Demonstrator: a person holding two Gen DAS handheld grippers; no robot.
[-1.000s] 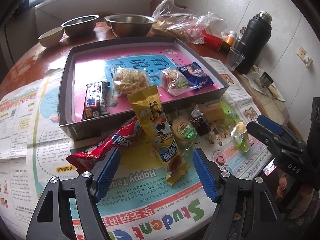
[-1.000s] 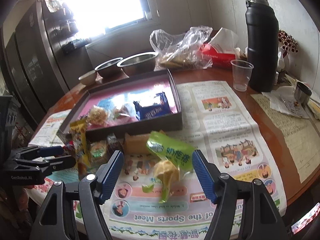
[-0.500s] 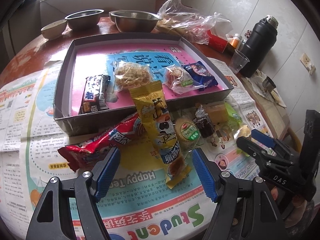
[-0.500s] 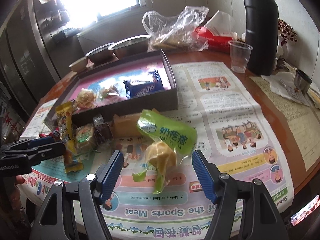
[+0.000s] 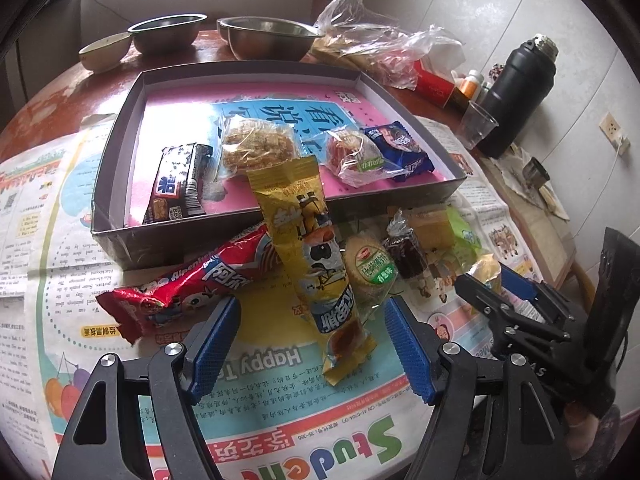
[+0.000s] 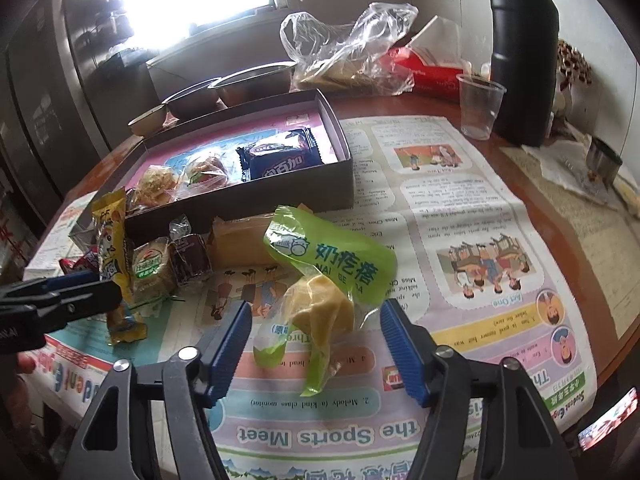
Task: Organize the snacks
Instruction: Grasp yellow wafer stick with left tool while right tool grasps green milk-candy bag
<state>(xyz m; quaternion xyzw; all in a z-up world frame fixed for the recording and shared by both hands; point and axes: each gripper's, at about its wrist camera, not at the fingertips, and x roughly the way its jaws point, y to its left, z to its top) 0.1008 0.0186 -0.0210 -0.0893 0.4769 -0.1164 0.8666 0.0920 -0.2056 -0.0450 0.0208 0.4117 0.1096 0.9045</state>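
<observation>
A shallow dark box (image 5: 116, 204) with a pink floor holds several wrapped snacks, among them a blue pack (image 6: 280, 154). In front of it on the newspaper lie a red pack (image 5: 188, 284), a long yellow pack (image 5: 308, 248), a round green-label cake (image 5: 370, 264) and a dark sweet (image 5: 408, 248). My left gripper (image 5: 314, 344) stands open, with the yellow pack's near end between its blue pads. My right gripper (image 6: 316, 344) is closing around a green packet (image 6: 332, 264) with a yellow cake inside; its pads stand just clear of the wrapper.
Two metal bowls (image 5: 168, 32) and a small bowl (image 5: 106, 50) stand behind the box. A crumpled plastic bag (image 6: 348, 48), a red carton (image 6: 432, 74), a clear cup (image 6: 478, 106) and a black flask (image 6: 520, 52) stand at the back right. Newspaper (image 6: 460, 208) covers the round table.
My right gripper has sunk toward the green packet and its jaws have narrowed around it. The left gripper has stayed open over the yellow pack.
</observation>
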